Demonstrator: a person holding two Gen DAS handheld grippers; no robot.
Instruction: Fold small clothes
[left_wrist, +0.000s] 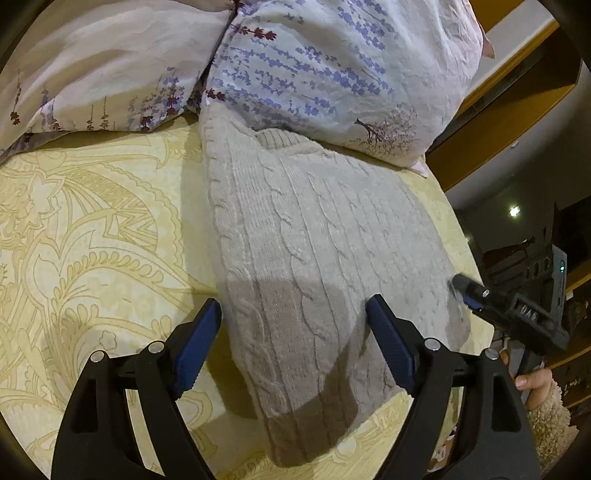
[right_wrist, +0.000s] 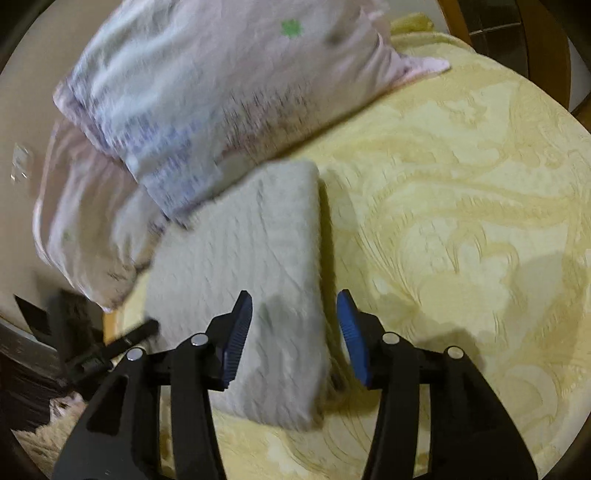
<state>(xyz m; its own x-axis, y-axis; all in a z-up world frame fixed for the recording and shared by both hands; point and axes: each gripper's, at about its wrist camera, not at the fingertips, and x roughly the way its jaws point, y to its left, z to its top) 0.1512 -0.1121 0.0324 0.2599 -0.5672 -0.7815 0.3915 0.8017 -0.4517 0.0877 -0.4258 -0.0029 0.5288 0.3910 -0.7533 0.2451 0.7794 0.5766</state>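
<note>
A beige cable-knit sweater (left_wrist: 314, 236) lies folded into a long block on the yellow patterned bedspread (left_wrist: 92, 229), its collar end against the pillows. My left gripper (left_wrist: 293, 306) is open, its blue pads straddling the sweater's near end just above it. The right gripper (left_wrist: 466, 291) shows at the sweater's right edge in the left wrist view. In the blurred right wrist view the sweater (right_wrist: 251, 258) lies ahead, and my right gripper (right_wrist: 295, 314) is open over its near right edge, empty.
Two floral pillows (left_wrist: 314, 66) lie at the head of the bed, one partly over the sweater's far end. The bed edge and wooden furniture (left_wrist: 517, 110) are to the right. The bedspread (right_wrist: 461, 221) stretches wide on the right wrist view's right side.
</note>
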